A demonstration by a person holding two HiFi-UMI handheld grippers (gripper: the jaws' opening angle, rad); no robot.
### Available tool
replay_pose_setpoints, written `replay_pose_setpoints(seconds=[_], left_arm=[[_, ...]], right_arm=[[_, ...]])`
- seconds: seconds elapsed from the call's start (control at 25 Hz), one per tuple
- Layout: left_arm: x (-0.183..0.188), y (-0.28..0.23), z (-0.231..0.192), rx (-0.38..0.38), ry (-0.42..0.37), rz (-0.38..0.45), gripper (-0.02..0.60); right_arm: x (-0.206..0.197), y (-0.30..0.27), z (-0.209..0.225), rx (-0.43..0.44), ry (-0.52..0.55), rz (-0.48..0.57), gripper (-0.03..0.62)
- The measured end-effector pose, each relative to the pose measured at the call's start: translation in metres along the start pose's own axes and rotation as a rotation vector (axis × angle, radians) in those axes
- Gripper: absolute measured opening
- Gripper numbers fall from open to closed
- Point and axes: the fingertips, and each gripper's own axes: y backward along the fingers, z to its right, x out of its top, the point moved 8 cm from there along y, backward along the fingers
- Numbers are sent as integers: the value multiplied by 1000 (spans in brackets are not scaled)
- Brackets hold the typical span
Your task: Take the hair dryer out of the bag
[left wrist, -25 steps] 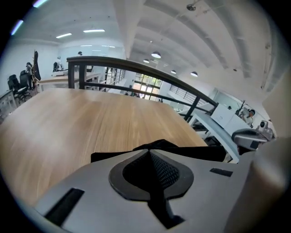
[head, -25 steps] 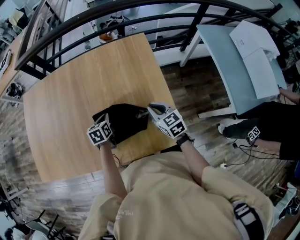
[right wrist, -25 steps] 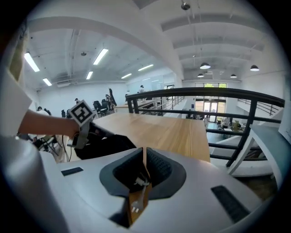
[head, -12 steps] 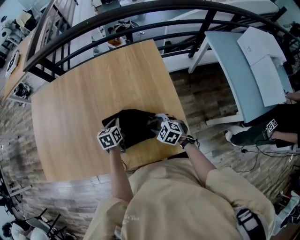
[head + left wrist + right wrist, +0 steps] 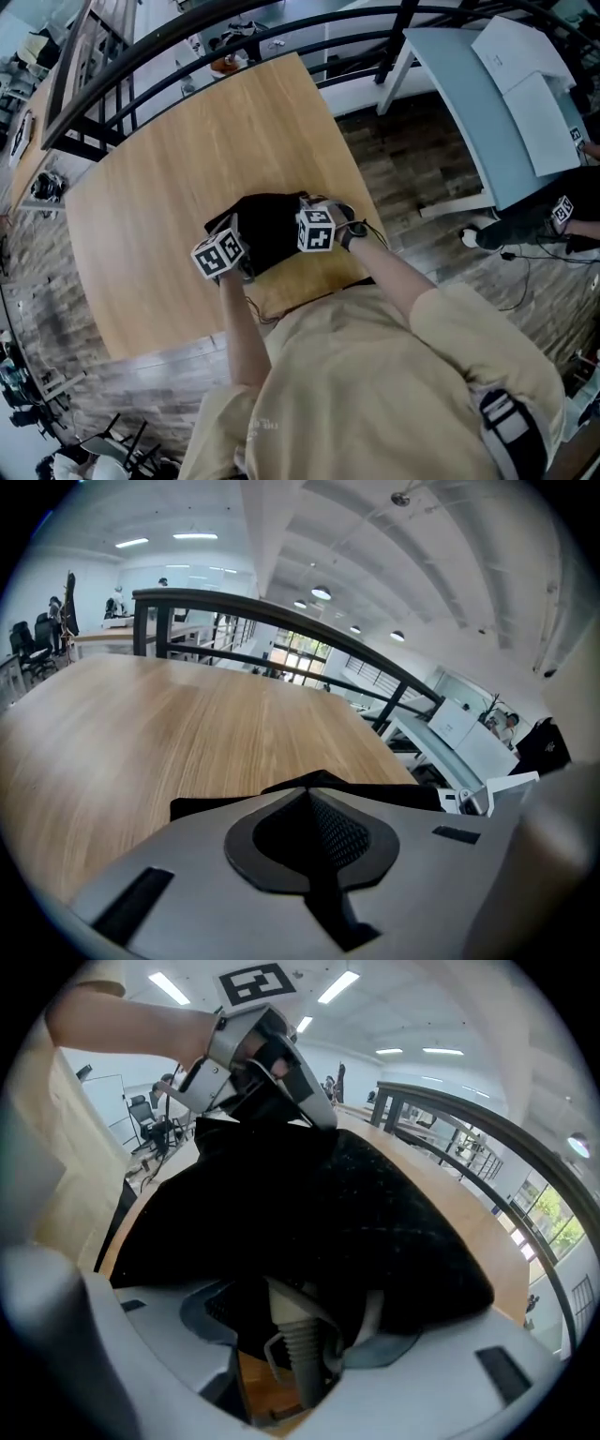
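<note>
A black bag (image 5: 267, 230) lies on the wooden table (image 5: 169, 169), close to its near edge. My left gripper (image 5: 314, 832) is shut on the bag's fabric at the left end; in the right gripper view it (image 5: 314, 1110) pinches the bag's raised edge. My right gripper (image 5: 309, 1358) is down at the bag's right end, its jaws opening wide. Between them the hair dryer's (image 5: 292, 1312) pale ribbed cord end pokes out of the bag's mouth, and the pads do not press on it. The rest of the hair dryer is hidden inside the bag (image 5: 309, 1213).
A black railing (image 5: 187, 37) curves round the table's far side. A pale blue desk (image 5: 478, 122) with white papers stands to the right over wood flooring. A seated person's legs and shoe (image 5: 525, 230) and floor cables lie at the right edge.
My right gripper dropped from above the bag's right end to its mouth, rolled over and went from shut to wide open. My left gripper stayed put on the bag.
</note>
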Motion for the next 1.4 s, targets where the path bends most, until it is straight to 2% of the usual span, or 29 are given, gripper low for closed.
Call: replay_pose_setpoints(seconds=[0.04, 0.2, 0.44, 0.76, 0.96, 1.24, 1.4], left_arm=[[1, 0, 0, 8, 1, 4, 18], [-2, -1, -1, 11, 45, 22, 18], [-4, 3, 5, -2, 27, 30, 18], [-13, 2, 7, -7, -2, 11, 20], [-16, 1, 12, 17, -95, -21, 20], [-20, -3, 14, 14, -75, -13, 18], [-24, -3, 20, 32, -78, -26, 18]], right_arm=[[-1, -1, 2, -3, 6, 11, 253], [-5, 5, -9, -48, 60, 66, 179], [-10, 38, -23, -126, 101, 88, 178], [-36, 83, -29, -182, 60, 96, 178], [-66, 131, -29, -245, -74, 152, 178], [-102, 173, -35, -375, -280, 204, 178], [-113, 172, -46, -496, -434, 212, 178]])
